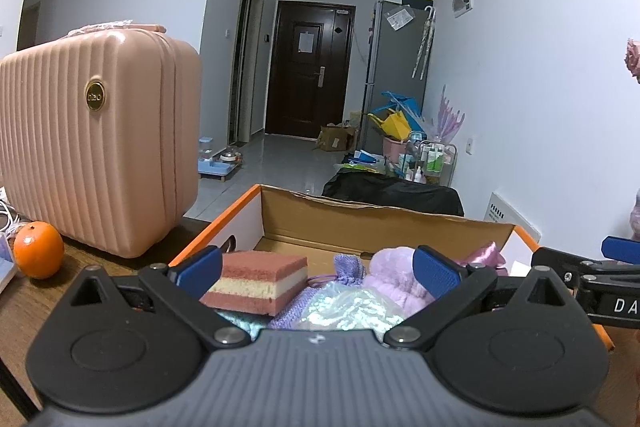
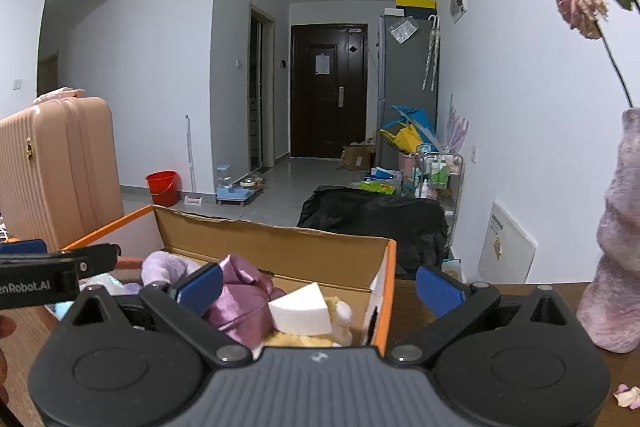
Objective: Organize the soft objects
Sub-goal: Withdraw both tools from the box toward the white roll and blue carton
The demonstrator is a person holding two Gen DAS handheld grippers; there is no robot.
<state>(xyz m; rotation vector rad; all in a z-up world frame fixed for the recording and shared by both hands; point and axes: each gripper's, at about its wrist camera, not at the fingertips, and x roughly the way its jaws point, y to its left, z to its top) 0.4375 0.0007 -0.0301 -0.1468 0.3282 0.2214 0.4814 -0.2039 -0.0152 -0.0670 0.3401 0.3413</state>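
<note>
Both grippers hover tilted slightly downward over an orange-edged cardboard box (image 1: 384,227) on a wooden table. The left gripper (image 1: 318,273), jaws spread wide and empty, frames a layered pink sponge (image 1: 260,281) and lilac plush (image 1: 394,277). Only the right gripper (image 2: 320,287), equally wide and empty, shows a white foam wedge (image 2: 300,313) and purple satin cloth (image 2: 240,291) inside.

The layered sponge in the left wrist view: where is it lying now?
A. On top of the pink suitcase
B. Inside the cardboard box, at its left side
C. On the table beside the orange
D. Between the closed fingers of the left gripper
B: the layered sponge lies inside the cardboard box near its left wall, and the left gripper stands open, gripping nothing.
</note>
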